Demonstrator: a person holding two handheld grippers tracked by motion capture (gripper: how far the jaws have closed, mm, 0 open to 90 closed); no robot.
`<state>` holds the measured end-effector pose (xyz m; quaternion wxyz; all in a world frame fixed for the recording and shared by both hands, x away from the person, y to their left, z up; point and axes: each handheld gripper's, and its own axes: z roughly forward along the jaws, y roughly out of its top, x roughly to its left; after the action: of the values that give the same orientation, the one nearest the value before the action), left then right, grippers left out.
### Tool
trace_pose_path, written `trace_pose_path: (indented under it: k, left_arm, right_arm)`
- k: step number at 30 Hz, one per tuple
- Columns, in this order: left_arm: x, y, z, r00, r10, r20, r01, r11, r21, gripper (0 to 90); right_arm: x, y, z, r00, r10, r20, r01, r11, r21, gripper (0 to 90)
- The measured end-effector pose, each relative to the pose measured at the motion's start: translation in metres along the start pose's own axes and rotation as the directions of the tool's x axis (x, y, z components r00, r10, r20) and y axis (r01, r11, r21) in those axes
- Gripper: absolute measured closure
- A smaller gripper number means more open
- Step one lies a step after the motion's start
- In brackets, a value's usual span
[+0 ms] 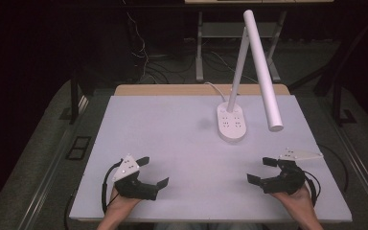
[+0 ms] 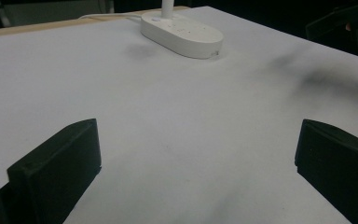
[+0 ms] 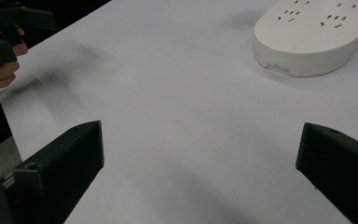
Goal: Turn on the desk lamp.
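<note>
Resting near the table's (image 1: 172, 124) front edge, the left gripper (image 1: 154, 171) and right gripper (image 1: 262, 171) sit well apart, each held by a hand entering from below, jaws spread wide and holding nothing. A white desk lamp (image 1: 258, 62) stands toward the far side, its oval socket base (image 1: 231, 125) well beyond both grippers, between their lines of aim.

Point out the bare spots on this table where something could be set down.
Free: the whole left half of the white table top, and the middle strip between the left gripper and right gripper. Crowded: right of centre at the far side, where the lamp base sits under its lamp head.
</note>
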<state>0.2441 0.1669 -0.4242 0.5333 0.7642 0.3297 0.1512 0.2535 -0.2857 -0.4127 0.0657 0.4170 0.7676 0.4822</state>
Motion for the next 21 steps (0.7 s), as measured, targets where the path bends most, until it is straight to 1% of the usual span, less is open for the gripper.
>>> trace_pose_path:
  k: [9,11,12,13,18,21]
  left_arm:
    - [-0.0015,-0.0005,0.0008,0.9999,0.004,0.009,-0.004,1.0000,0.007,0.0]
    - [-0.0013,-0.0008,0.0007,1.0000,0.003,0.009,-0.003,1.0000,0.006,0.0]
    - [-0.0011,-0.0010,0.0006,1.0000,0.003,0.008,-0.003,1.0000,0.007,0.0]
    - [-0.0010,-0.0010,0.0003,1.0000,0.003,0.008,-0.004,1.0000,0.007,0.0]
    - [-0.0011,-0.0013,-0.0002,1.0000,0.003,0.006,-0.004,1.0000,0.008,0.0]
    - [-0.0007,-0.0014,-0.0003,1.0000,0.004,0.005,-0.004,0.9999,0.010,0.0]
  right_arm:
    - [-0.0011,0.0014,-0.0005,1.0000,-0.002,-0.002,0.002,1.000,0.017,0.3]
    - [-0.0015,0.0024,-0.0004,1.0000,-0.010,0.001,0.010,1.000,0.014,0.3]
    - [-0.0010,0.0028,-0.0008,1.0000,-0.002,-0.001,0.002,1.000,0.022,0.3]
    - [-0.0016,0.0034,-0.0007,0.9999,-0.011,0.000,0.011,1.000,0.020,0.3]
    - [-0.0017,0.0073,-0.0016,1.0000,-0.002,-0.002,0.002,0.999,0.032,0.3]
    - [-0.0019,0.0096,-0.0018,1.0000,-0.007,-0.003,0.007,0.999,0.039,0.3]
